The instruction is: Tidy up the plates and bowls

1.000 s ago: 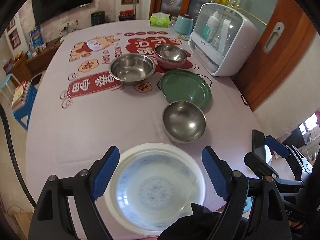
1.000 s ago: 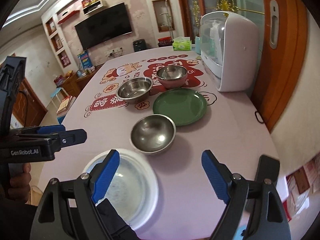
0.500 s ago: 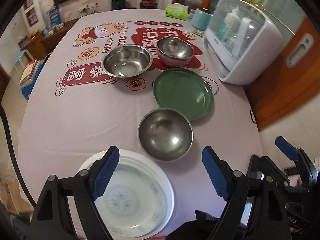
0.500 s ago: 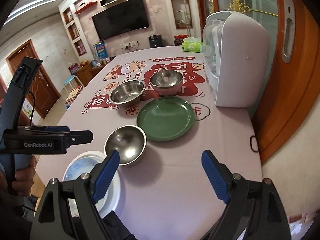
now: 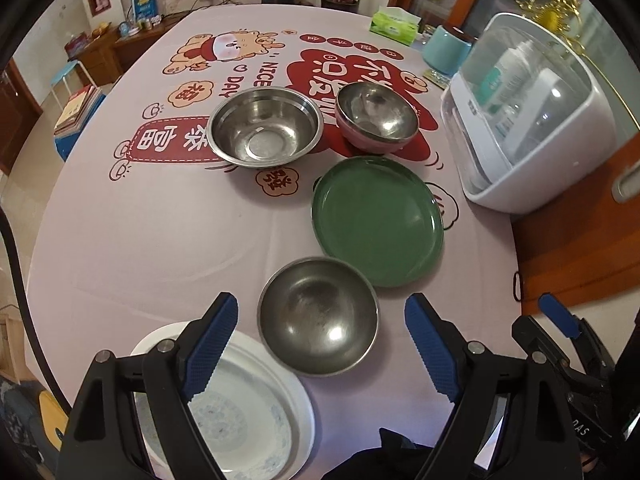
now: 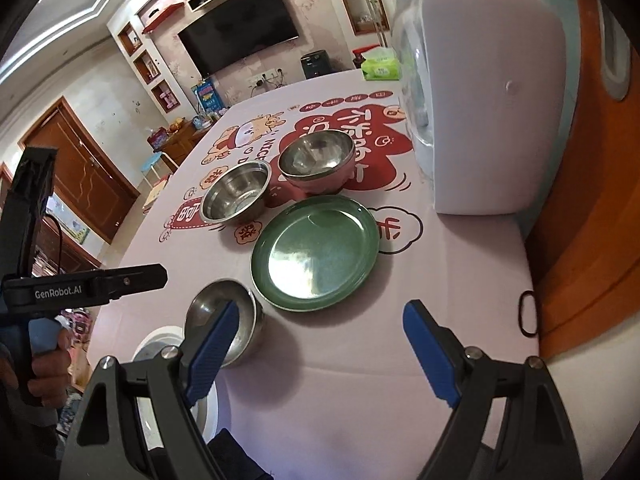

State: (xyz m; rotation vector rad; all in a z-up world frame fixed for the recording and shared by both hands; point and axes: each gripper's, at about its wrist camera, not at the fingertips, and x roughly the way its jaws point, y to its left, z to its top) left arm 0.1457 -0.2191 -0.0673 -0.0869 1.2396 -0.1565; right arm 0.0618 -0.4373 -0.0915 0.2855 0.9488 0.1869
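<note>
Both hand-held grippers, left [image 5: 320, 344] and right [image 6: 316, 344], hung released, grasping nothing. The steel bowl [image 5: 318, 322] sat directly beneath the left one, likely the first pick for stacking.

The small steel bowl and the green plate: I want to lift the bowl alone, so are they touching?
Cannot tell. In the left wrist view the small steel bowl overlaps the green plate rim; in the right wrist view their rims nearly meet, with no plain gap.
</note>
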